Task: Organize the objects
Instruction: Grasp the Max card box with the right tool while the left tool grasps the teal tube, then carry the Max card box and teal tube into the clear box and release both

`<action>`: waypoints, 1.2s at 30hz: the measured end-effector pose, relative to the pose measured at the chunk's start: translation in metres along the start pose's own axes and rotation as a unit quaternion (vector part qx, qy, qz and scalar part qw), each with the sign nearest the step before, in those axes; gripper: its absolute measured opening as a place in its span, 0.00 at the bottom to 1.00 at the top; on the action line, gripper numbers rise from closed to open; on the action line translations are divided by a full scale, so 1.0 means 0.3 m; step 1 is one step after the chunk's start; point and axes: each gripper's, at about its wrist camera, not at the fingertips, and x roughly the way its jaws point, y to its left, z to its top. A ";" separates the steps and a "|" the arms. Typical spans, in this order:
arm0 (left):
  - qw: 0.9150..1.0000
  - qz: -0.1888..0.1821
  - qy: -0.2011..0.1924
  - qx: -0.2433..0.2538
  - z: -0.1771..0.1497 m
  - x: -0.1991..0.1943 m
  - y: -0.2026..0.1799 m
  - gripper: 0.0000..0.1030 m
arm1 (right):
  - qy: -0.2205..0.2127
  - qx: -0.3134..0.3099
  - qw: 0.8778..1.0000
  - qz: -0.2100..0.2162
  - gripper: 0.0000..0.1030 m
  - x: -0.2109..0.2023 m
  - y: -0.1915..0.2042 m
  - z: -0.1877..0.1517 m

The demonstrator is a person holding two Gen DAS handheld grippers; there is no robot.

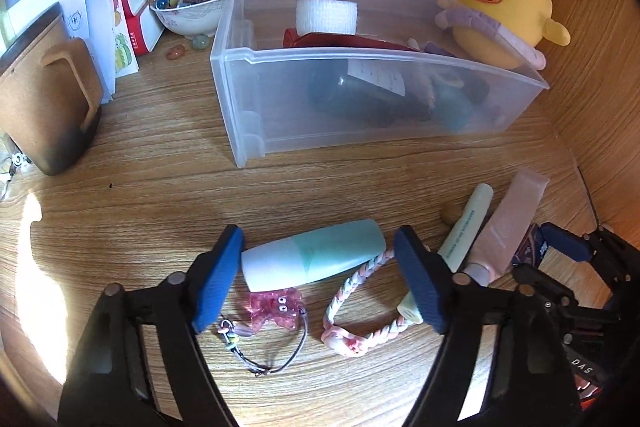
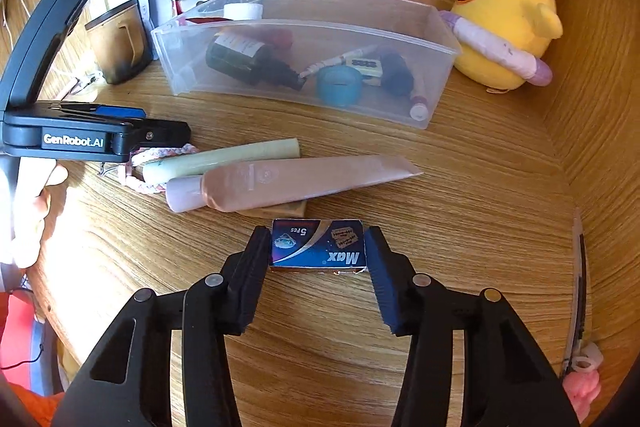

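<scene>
Razor-blade box [image 2: 318, 246], small and dark blue with "Max" and "5 Pcs" printed on its lid, lies flat on the wooden desk [image 2: 460, 187], and we have our right gripper [image 2: 318, 247] set around it, one pad at each short end. The jaws stand only as wide as the box; whether the pads actually press it we cannot quite tell from here. Just beyond it lie a pink tube [image 2: 288, 181] and a pale green tube [image 2: 220, 159], side by side.

Our left gripper [image 1: 318, 257] has its jaws spread apart around a mint-and-white bottle [image 1: 316, 255] lying on its side, the left pad close against the white cap end. Below the bottle sit a pink translucent charm [image 1: 276, 309] on a cord and a pink-and-white braided loop [image 1: 360, 311].

Farther back stands the clear plastic bin [image 1: 360, 107] (already holding a dark bottle, a white tape roll and other small items), with a yellow chick plush [image 1: 504, 15] beside it.
</scene>
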 end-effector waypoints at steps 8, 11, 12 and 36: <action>1.000 -0.019 -0.012 -0.018 -0.011 -0.022 0.022 0.70 | -0.017 0.030 0.999 0.005 0.43 -0.052 -0.046 -0.011; 0.999 -0.020 -0.028 -0.022 -0.006 -0.049 0.023 0.70 | -0.029 0.039 0.999 0.004 0.43 -0.079 -0.063 -0.002; 0.999 -0.020 -0.032 -0.023 -0.003 -0.056 0.020 0.70 | -0.035 0.041 0.999 0.002 0.43 -0.089 -0.069 0.007; 0.989 -0.036 -0.137 -0.032 0.110 -0.257 -0.001 0.70 | -0.135 0.055 0.989 -0.002 0.43 -0.162 -0.103 0.263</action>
